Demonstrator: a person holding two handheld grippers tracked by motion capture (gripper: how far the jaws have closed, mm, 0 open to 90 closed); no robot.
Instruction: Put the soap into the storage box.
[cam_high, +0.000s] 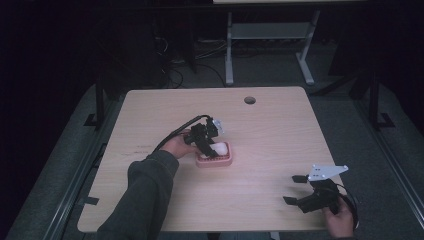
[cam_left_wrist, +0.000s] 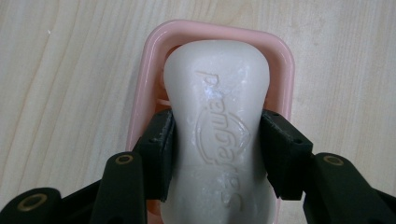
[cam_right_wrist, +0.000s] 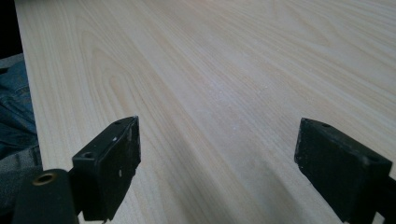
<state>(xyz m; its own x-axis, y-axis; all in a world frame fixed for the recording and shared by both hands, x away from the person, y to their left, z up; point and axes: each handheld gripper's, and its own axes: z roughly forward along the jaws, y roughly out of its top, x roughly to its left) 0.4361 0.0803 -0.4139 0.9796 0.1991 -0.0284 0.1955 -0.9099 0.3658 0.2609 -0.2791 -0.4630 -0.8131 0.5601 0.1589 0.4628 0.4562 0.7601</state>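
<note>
A white bar of soap (cam_left_wrist: 219, 135), embossed with lettering, is pinched at its narrow waist between the two black jaws of the left tool (cam_high: 207, 142), and it is seen lying in a pink soap dish (cam_left_wrist: 280, 70) set near the middle of the wooden table (cam_high: 280, 130). The right tool (cam_high: 296, 189) is held near the table's near right corner, well apart from the dish, its jaws spread wide over bare wood with nothing between them.
</note>
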